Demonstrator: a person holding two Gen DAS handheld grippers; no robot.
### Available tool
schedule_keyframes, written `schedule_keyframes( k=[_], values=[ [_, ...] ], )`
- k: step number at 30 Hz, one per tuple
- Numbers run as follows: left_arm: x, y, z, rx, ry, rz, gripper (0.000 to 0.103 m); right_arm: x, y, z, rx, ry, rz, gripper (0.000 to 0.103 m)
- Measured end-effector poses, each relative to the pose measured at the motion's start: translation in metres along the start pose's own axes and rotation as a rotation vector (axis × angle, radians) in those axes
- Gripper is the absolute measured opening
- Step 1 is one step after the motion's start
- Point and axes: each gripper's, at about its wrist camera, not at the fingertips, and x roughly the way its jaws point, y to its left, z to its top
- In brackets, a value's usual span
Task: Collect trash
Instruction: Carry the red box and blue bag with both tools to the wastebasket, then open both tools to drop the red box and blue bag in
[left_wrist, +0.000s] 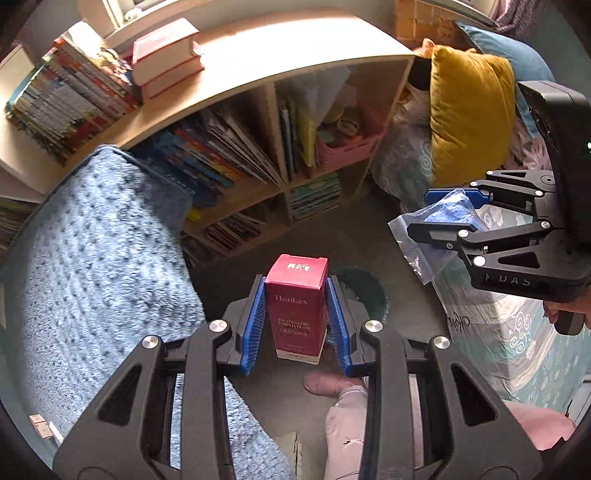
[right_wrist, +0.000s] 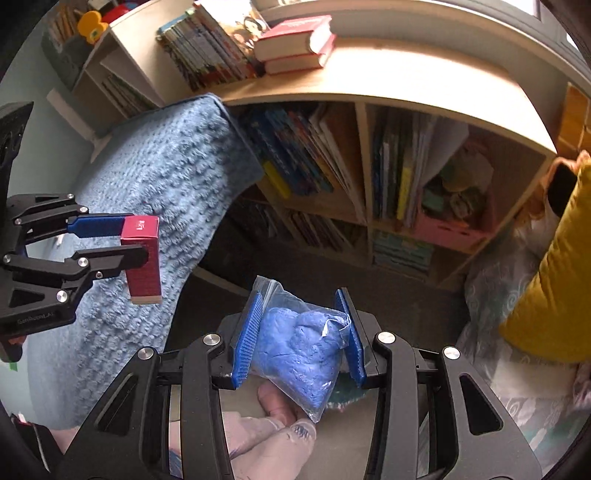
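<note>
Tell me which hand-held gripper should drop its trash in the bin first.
Left, probably. The left hand-held gripper holds the red box almost directly over the dark bin. The right hand-held gripper, clamping the bag of blue material, sits further off to the side.

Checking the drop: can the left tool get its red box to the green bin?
Probably yes. The left tool grips the red box above the green bin; nothing shows between them.

Home bedroom: bookshelf (left_wrist: 258, 122) crammed with books, fleecy blue blanket (left_wrist: 96, 266), mustard pillow (left_wrist: 469, 114).
</note>
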Motion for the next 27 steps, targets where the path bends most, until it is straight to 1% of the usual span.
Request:
schedule_keyframes(
  k=[4, 7, 12, 17, 21, 25, 27],
  values=[
    [0.027, -0.024, -0.004, 0.036, 0.057, -0.043, 0.030, 0.010, -0.019, -0.027, 0.064, 0.040, -0.018, 0.042],
    [0.052, -0.039, -0.007, 0.052, 0.119, -0.076, 0.030, 0.021, -0.033, -0.045, 0.113, 0.068, -0.026, 0.042],
    [0.083, -0.061, -0.010, 0.107, 0.174, -0.085, 0.030, 0.038, -0.051, -0.067, 0.183, 0.114, -0.025, 0.042],
    [0.111, -0.074, -0.015, 0.137, 0.224, -0.089, 0.030, 0.059, -0.066, -0.085, 0.236, 0.147, -0.031, 0.042],
    [0.137, -0.081, -0.020, 0.163, 0.270, -0.086, 0.030, 0.076, -0.076, -0.093, 0.266, 0.173, -0.032, 0.042],
    [0.154, -0.087, -0.024, 0.184, 0.288, -0.099, 0.031, 0.090, -0.083, -0.099, 0.274, 0.196, -0.026, 0.042],
    [0.163, -0.090, -0.026, 0.190, 0.308, -0.088, 0.031, 0.095, -0.087, -0.102, 0.287, 0.196, -0.021, 0.044]
  ],
)
